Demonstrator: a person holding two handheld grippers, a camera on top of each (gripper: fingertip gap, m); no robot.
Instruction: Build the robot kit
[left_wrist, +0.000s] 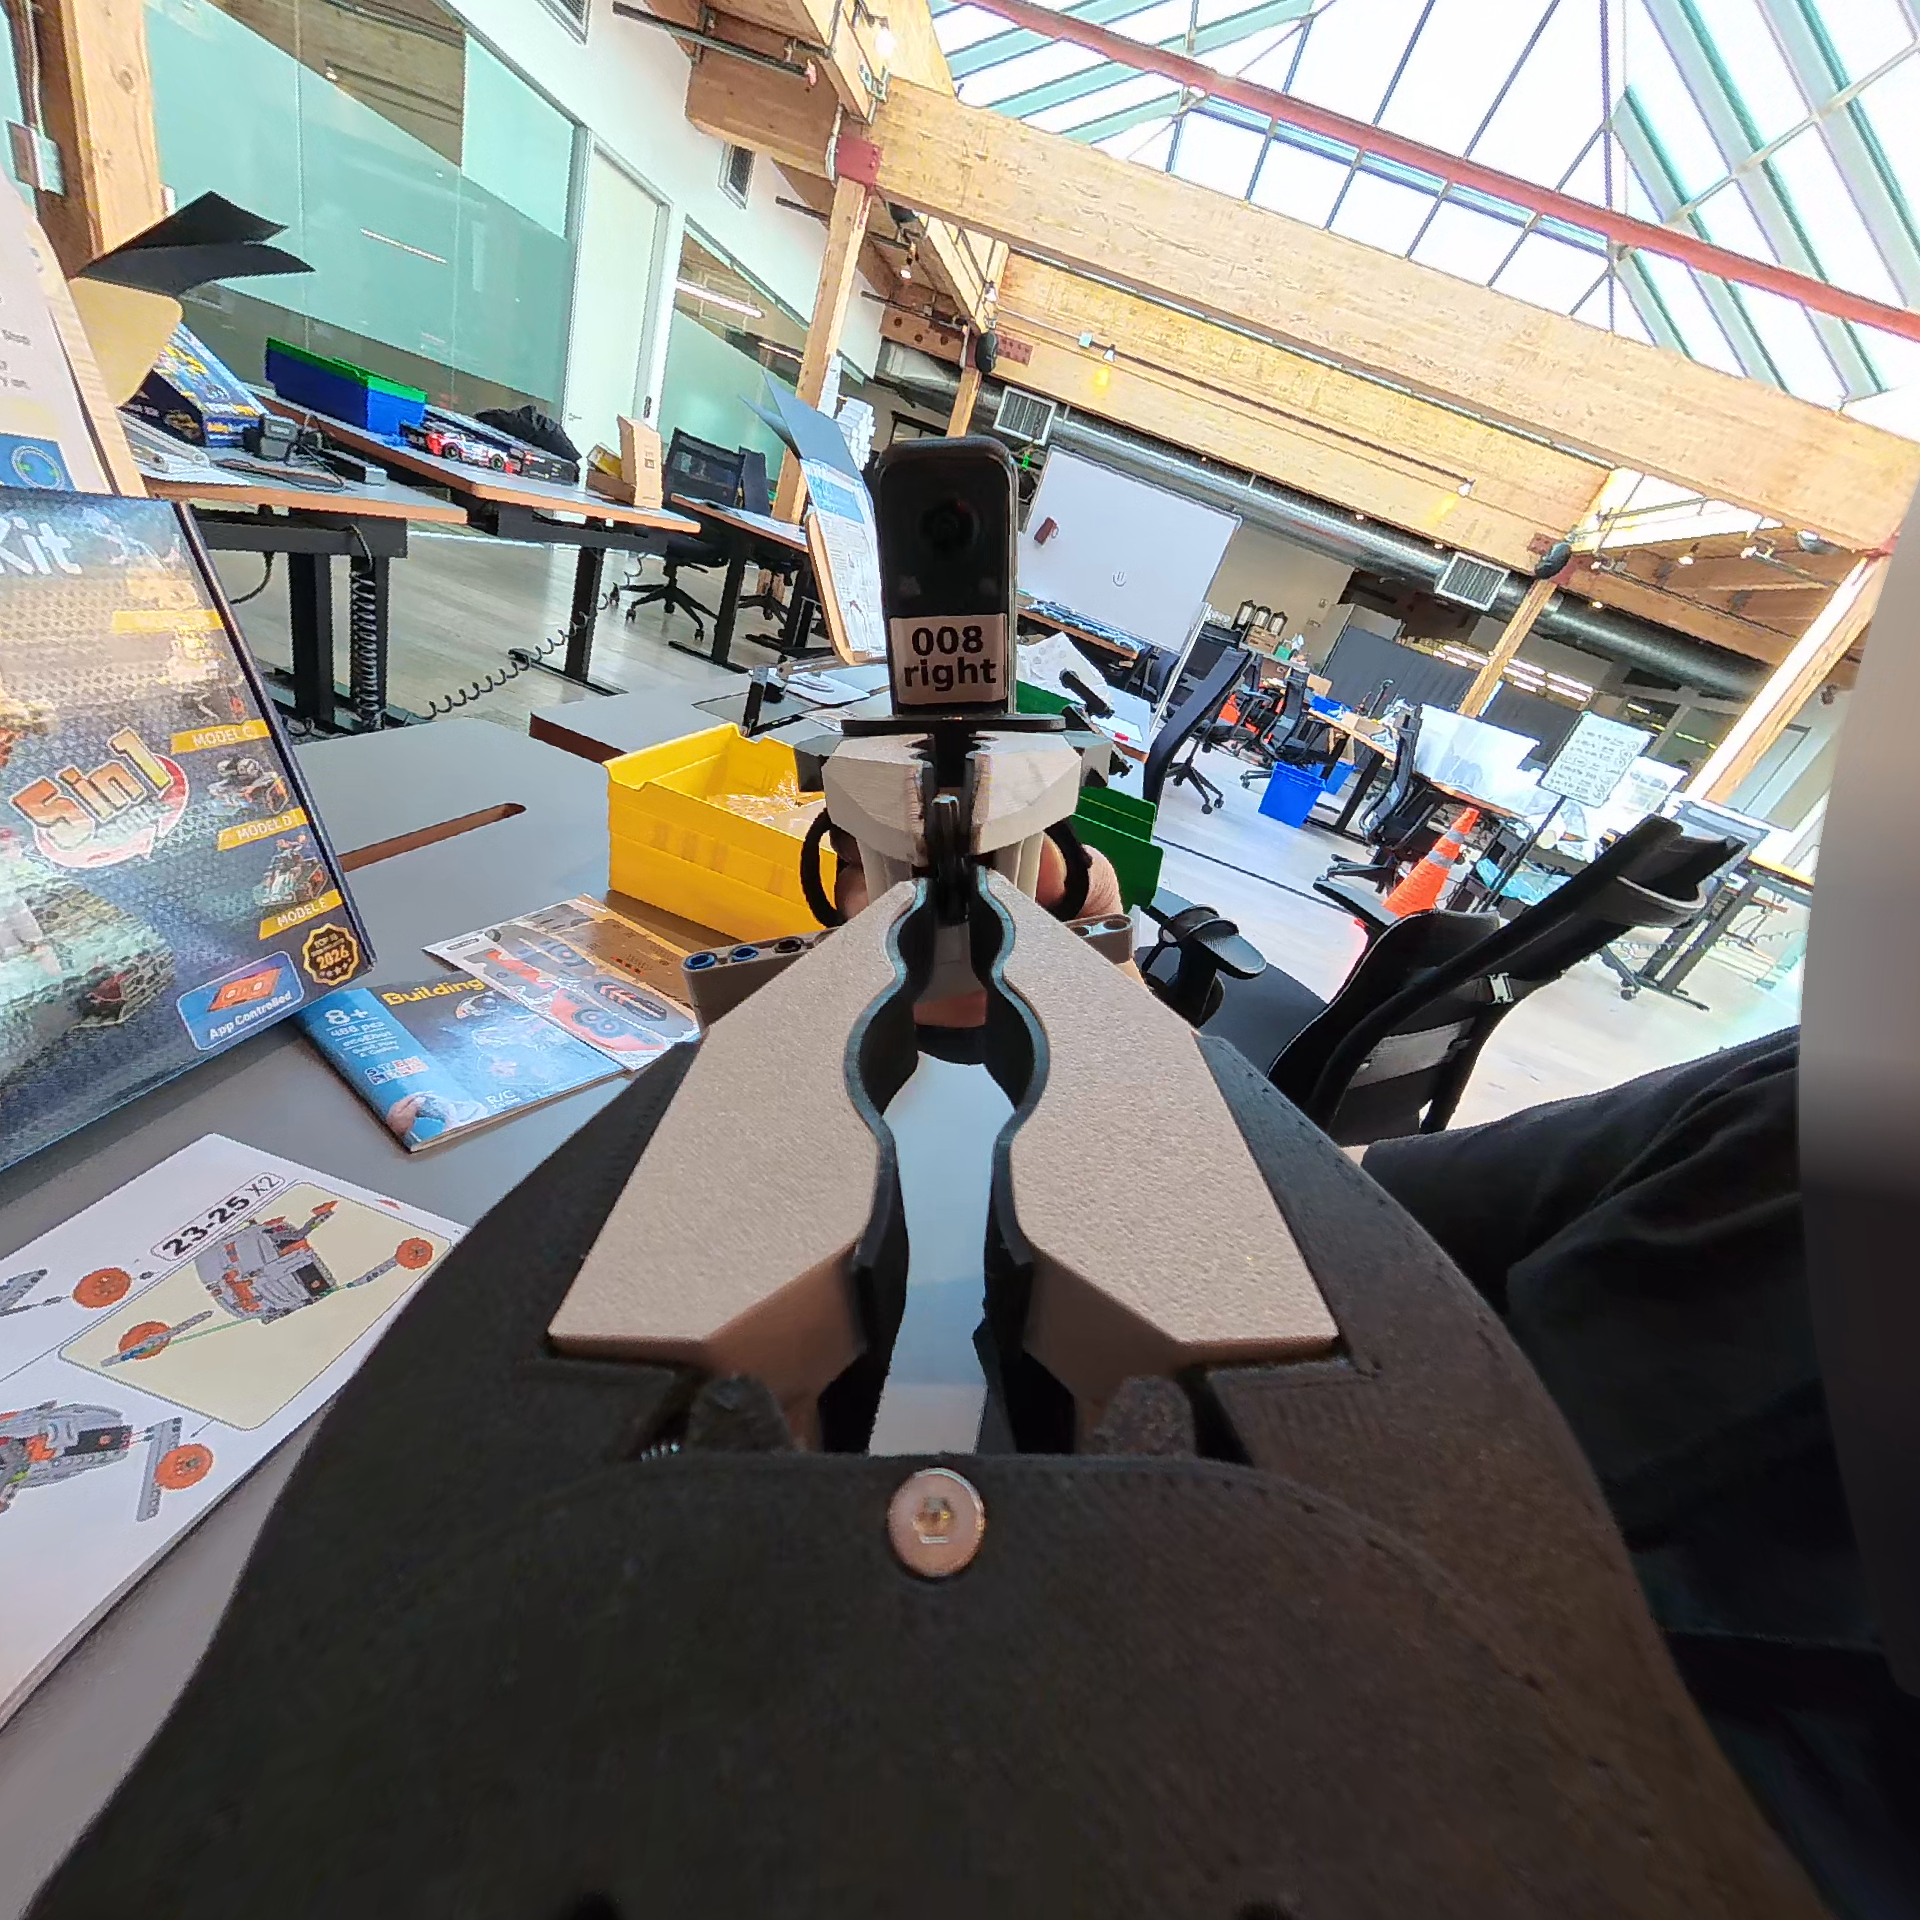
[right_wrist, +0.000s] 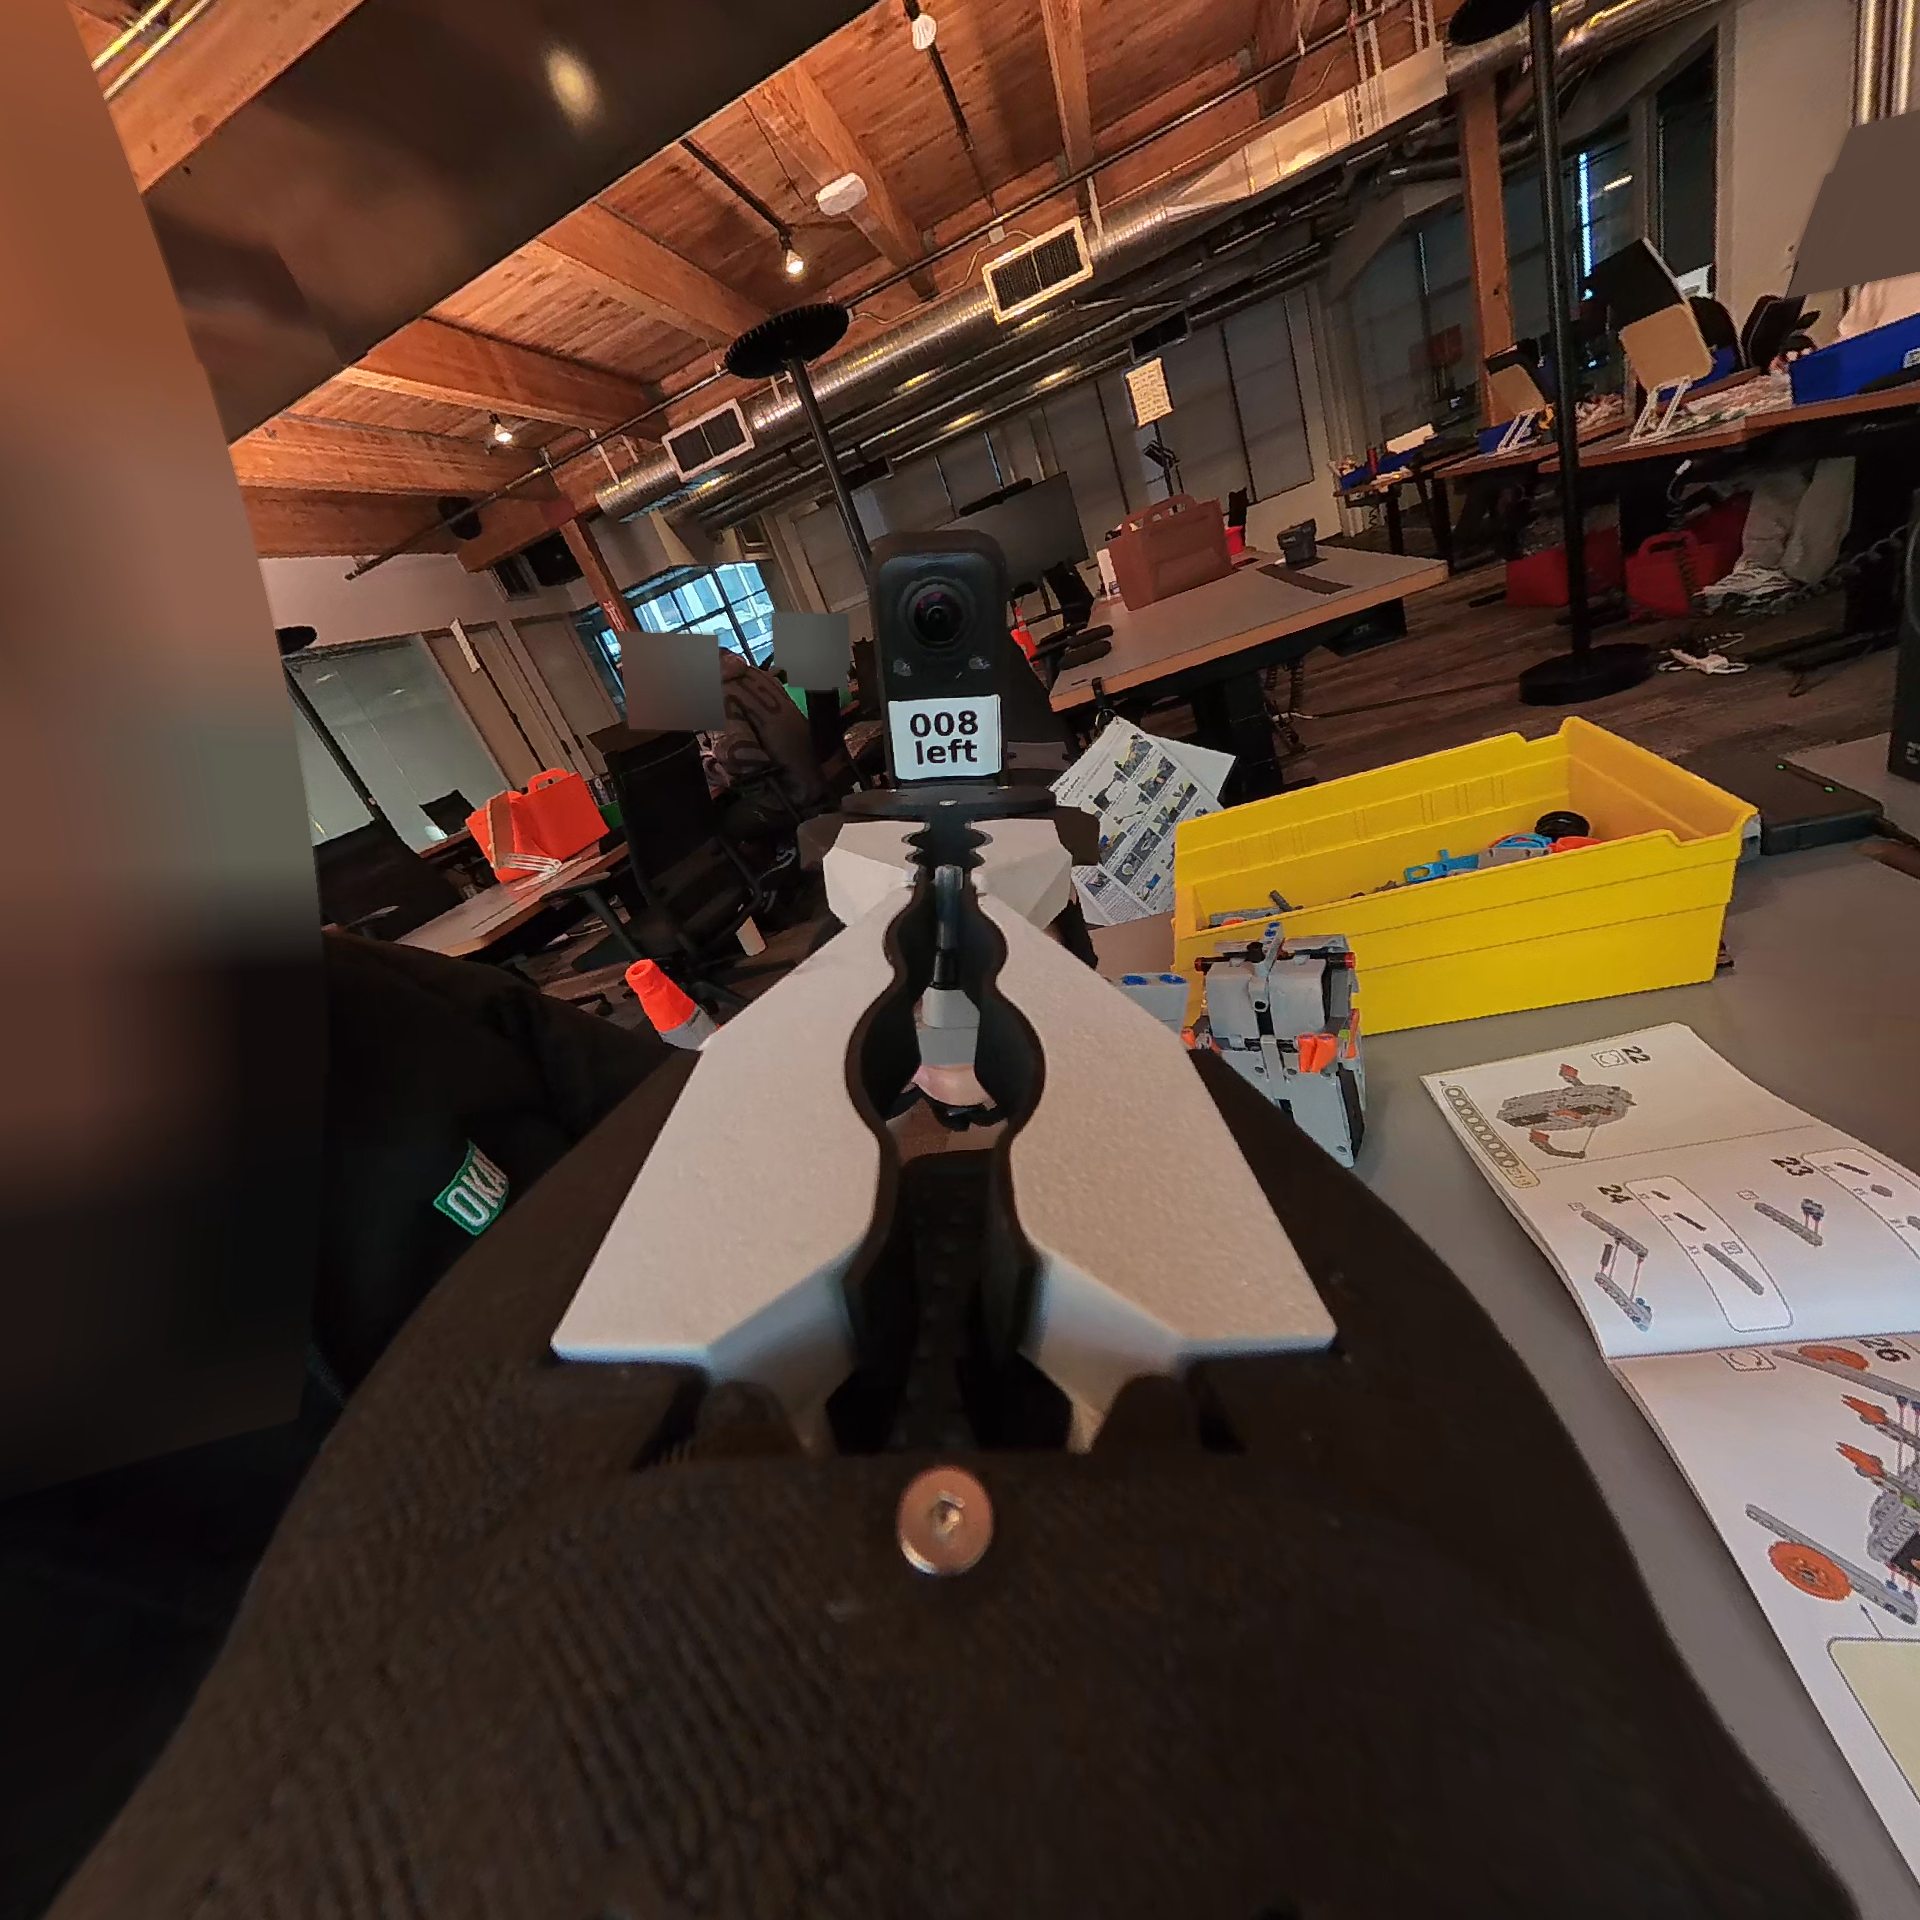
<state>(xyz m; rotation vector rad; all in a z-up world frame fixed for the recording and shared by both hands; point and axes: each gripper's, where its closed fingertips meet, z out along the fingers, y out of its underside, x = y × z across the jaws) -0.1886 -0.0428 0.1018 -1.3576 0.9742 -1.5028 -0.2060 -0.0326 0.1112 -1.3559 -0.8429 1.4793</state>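
Observation:
My two grippers face each other tip to tip above the grey table's (left_wrist: 436, 769) edge. My left gripper (left_wrist: 948, 891) has its jaws closed on a slim black rod (left_wrist: 948, 847). The right gripper (left_wrist: 948, 821) faces it, closed on the same rod. In the right wrist view my right gripper (right_wrist: 943, 894) is shut on the black rod (right_wrist: 943, 940), which ends in a small grey connector (right_wrist: 948, 1008) between the fingers. The left gripper (right_wrist: 948, 871) meets it head-on. A partly built grey brick model (right_wrist: 1278, 1018) stands on the table just right of the right gripper.
A yellow bin (right_wrist: 1455, 904) of loose parts stands behind the model; it also shows in the left wrist view (left_wrist: 707, 831). Open instruction sheets (right_wrist: 1683, 1195) (left_wrist: 208, 1299), a booklet (left_wrist: 457, 1049) and the kit's box (left_wrist: 135, 790) are on the table. A black office chair (left_wrist: 1507, 977) stands beside it.

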